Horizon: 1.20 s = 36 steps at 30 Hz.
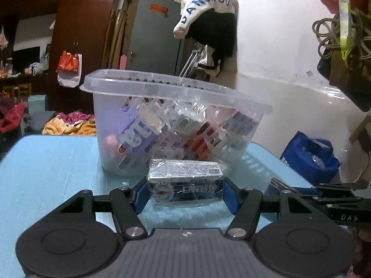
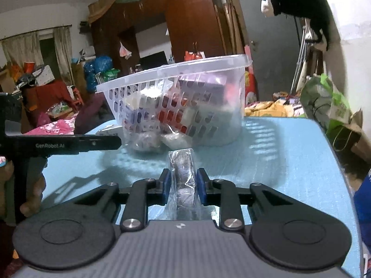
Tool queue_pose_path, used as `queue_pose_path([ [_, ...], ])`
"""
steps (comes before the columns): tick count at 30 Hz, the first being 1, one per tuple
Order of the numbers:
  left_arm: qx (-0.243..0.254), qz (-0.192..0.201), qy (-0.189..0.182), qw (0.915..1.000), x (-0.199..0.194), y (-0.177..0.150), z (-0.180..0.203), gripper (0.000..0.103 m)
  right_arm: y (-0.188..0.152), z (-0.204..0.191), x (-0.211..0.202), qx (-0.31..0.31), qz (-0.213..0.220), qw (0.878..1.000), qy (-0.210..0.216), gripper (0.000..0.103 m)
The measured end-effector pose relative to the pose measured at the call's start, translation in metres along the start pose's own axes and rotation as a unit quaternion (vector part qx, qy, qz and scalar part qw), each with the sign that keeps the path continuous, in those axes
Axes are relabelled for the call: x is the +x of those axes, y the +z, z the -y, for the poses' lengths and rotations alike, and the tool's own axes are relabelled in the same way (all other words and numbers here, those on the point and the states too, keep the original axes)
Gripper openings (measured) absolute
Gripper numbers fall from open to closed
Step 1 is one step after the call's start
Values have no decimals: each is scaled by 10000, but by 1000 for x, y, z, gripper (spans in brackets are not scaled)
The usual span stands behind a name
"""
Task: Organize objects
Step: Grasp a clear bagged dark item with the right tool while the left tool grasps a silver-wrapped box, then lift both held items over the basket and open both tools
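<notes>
A clear slotted plastic basket (image 1: 176, 92) stands on the light blue table (image 1: 53, 162), filled with several boxes and packets. My left gripper (image 1: 185, 191) is shut on a wrapped dark toothpaste box (image 1: 185, 185), held broadside just in front of the basket. My right gripper (image 2: 184, 185) is shut on a narrow wrapped dark box (image 2: 183, 169), held end-on low over the table, short of the basket (image 2: 176, 74). The right gripper's fingers show at the right edge of the left wrist view (image 1: 324, 192). The left gripper's arm shows at the left in the right wrist view (image 2: 69, 144).
Two small wrapped packets (image 2: 148, 142) lie on the table against the basket's base. The table edge (image 2: 336, 153) runs to the right. A blue bag (image 1: 310, 157) stands beyond the table. Cluttered room, clothes and bags lie behind.
</notes>
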<state>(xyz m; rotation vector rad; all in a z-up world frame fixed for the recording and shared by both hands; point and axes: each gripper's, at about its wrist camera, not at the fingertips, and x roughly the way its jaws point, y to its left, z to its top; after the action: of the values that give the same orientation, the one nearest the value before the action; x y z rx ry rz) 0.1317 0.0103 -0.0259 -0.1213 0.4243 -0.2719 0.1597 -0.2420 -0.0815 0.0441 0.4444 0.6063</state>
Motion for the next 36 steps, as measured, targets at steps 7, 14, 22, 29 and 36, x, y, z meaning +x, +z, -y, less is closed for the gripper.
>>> queue_pose_path([
  [7, -5, 116, -25, 9999, -3, 0, -1, 67, 1, 1, -1, 1, 76, 10000, -9, 27],
  [14, 7, 168, 23, 9999, -4, 0, 0, 67, -1, 4, -4, 96, 231, 9997, 38, 27],
  [22, 8, 178, 25, 9998, -5, -1, -1, 67, -3, 8, -10, 221, 524, 9984, 44, 27],
  [29, 37, 234, 47, 9997, -7, -1, 1, 67, -3, 9, -11, 246, 598, 9979, -14, 27],
  [36, 113, 528, 62, 9985, -17, 0, 4, 67, -3, 12, -21, 408, 962, 9943, -213, 27],
])
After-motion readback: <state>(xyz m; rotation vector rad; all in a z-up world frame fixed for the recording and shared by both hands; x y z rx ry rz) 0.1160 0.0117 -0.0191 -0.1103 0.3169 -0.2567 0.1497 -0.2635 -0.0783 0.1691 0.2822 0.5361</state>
